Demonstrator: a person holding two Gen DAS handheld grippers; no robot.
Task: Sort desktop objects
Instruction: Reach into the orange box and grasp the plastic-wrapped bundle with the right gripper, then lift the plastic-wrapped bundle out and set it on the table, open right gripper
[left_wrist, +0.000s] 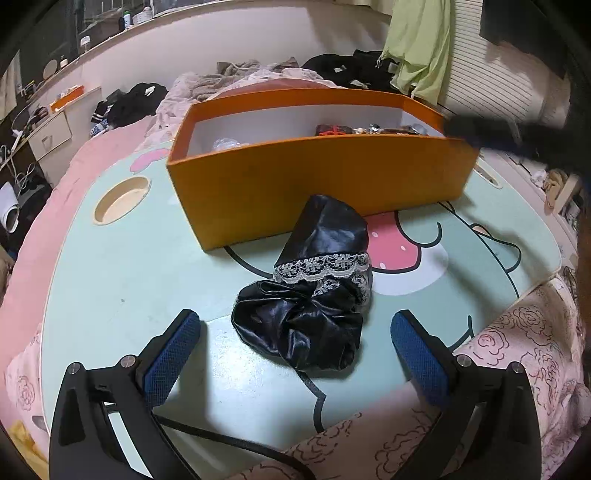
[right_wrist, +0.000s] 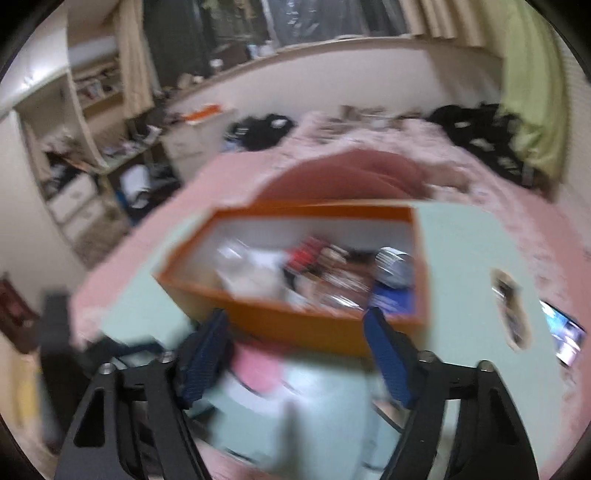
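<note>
A crumpled black satin cloth with a lace band (left_wrist: 314, 295) lies on the pale green cartoon table top (left_wrist: 129, 266), just in front of an orange box (left_wrist: 317, 177). My left gripper (left_wrist: 294, 314) stands wide open, its blue pads on either side of the cloth's near end and clear of it. The right wrist view is blurred. There my right gripper (right_wrist: 297, 314) hangs above the table before the orange box (right_wrist: 314, 206), jaws apart with nothing between them. Several small items lie inside the box. A dark blurred shape (left_wrist: 480, 129) crosses the box's right end.
A round cup hole (left_wrist: 122, 199) is cut in the table's left part. A lit phone (right_wrist: 565, 339) lies near the table's right edge. Behind the table is a bed (left_wrist: 221, 85) with pink bedding and dark clothes. A black cable (left_wrist: 221, 439) runs along the near edge.
</note>
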